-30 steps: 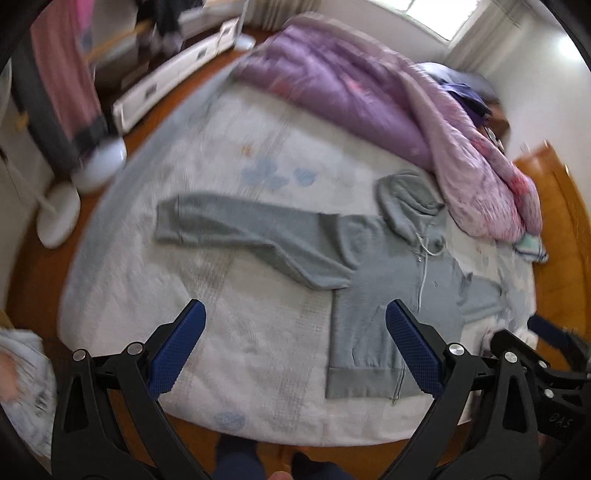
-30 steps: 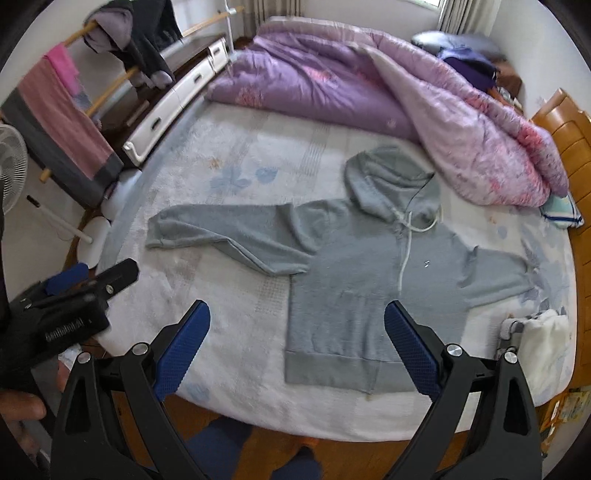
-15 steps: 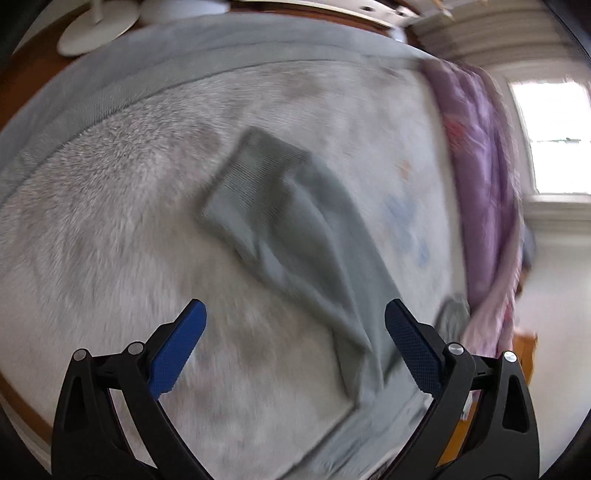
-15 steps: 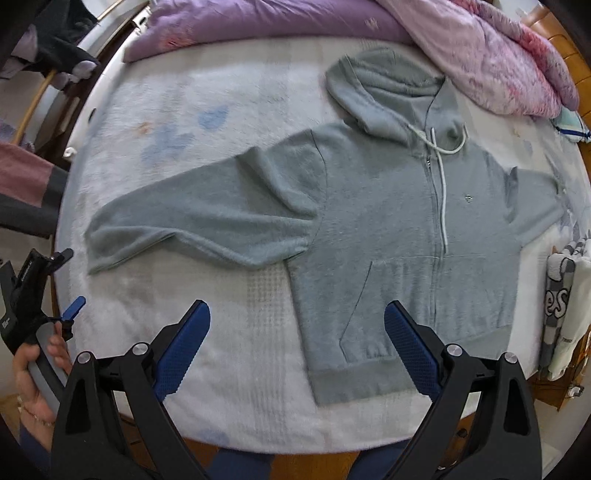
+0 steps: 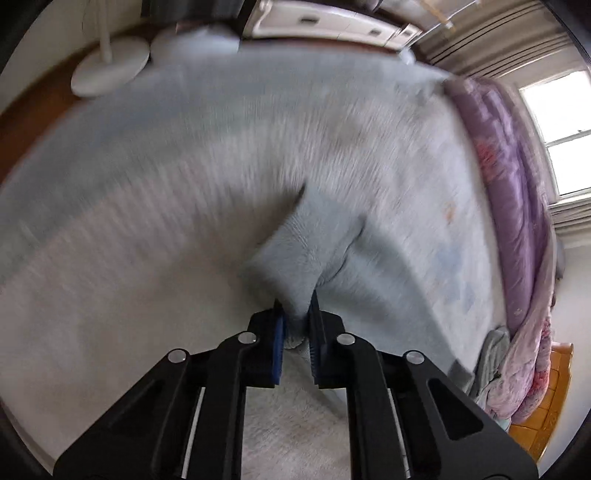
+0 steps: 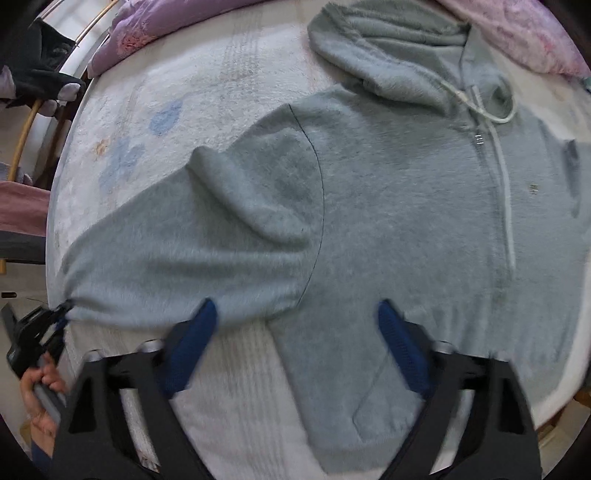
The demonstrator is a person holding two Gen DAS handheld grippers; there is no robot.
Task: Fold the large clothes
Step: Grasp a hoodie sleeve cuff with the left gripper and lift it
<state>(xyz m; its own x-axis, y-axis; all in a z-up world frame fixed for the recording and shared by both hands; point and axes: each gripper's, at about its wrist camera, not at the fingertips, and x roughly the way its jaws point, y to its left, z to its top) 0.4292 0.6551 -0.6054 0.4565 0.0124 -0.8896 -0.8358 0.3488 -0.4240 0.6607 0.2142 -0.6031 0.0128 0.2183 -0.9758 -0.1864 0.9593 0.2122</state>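
Note:
A grey zip hoodie [image 6: 388, 192] lies flat, front up, on the white bedspread [image 6: 229, 387], with its hood toward the purple duvet. My left gripper [image 5: 295, 306] is closing and its blue pads pinch the cuff end of the left sleeve [image 5: 317, 240], which bunches up ahead of them. In the right wrist view that same gripper [image 6: 55, 317] sits at the sleeve's tip, held by a hand [image 6: 40, 384]. My right gripper [image 6: 297, 308] points down over the hoodie's underarm and side; its jaws are closing, about half apart, and the pads do not press on the fabric.
A purple duvet [image 5: 509, 206] is heaped along the far side of the bed. A white fan base [image 5: 110, 70] and a drawer unit [image 5: 321, 22] stand on the wooden floor beyond the bed's edge. Clothes hang on a rail [image 6: 40, 74] at the left.
Both grippers dropped from high above the bed down to the hoodie. The left one rolled, reached the sleeve cuff and closed on it. The right one's jaws narrowed over the hoodie's side.

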